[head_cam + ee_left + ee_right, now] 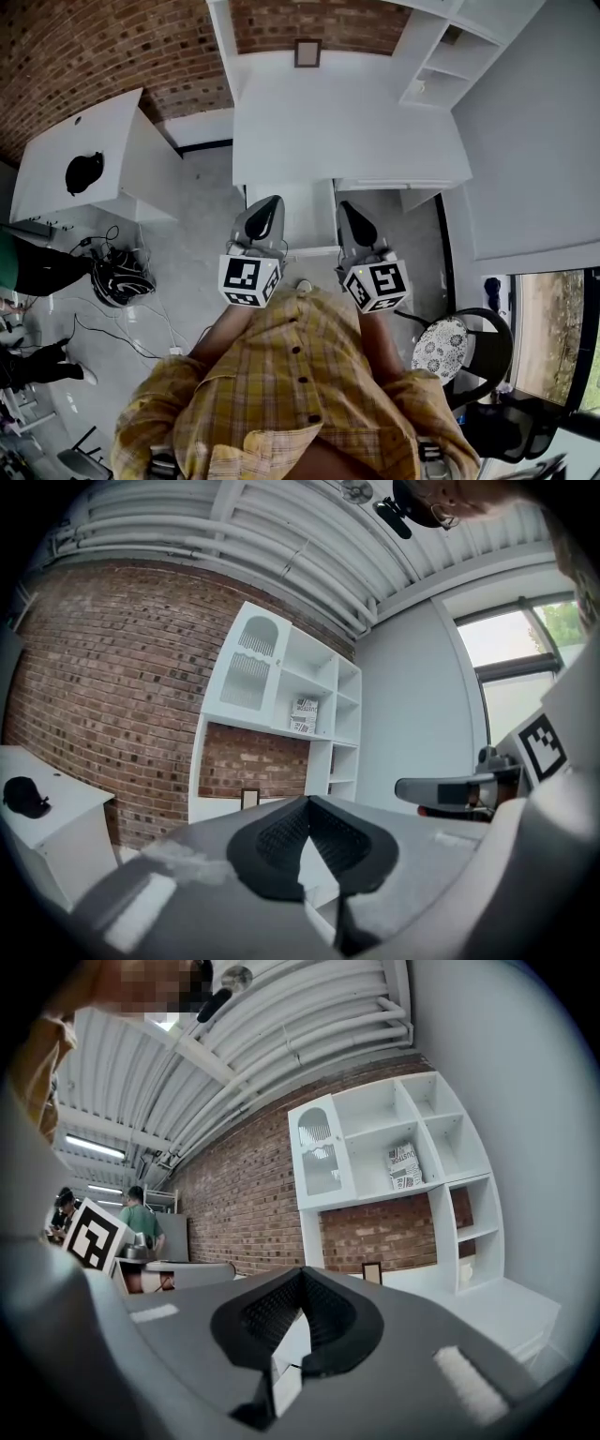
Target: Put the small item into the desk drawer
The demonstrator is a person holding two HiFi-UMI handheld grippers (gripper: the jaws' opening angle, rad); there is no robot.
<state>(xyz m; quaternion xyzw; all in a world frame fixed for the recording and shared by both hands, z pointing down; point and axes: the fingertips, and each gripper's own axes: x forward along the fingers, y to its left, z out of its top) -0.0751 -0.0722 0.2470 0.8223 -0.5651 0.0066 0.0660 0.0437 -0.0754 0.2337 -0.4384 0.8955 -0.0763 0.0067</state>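
Small item (307, 52): most likely the little dark-framed picture standing upright at the back of the white desk (347, 131), against the brick wall, at twelve o'clock in the head view. It is well apart from both claws.

The person stands facing the desk, holding both grippers out level. The left gripper (270, 204) is at about seven o'clock from the frame. Its two dark ribbed jaws are pressed together at the tip with nothing between them. The right gripper (348, 210) is at about five o'clock from the frame, its jaws likewise closed and empty. Each gripper view shows the frame small and far ahead, above the closed jaws.

The drawer (305, 220) is probably the white box under the desk's front edge, between the two grippers. Whether it is open cannot be told.

Judging by its look, the frame should be light and stiff, with a thin flat body and perhaps a glass face, so it could tip or crack if knocked. A sound hold would pinch it across the two side edges near the middle, with gentle pressure.
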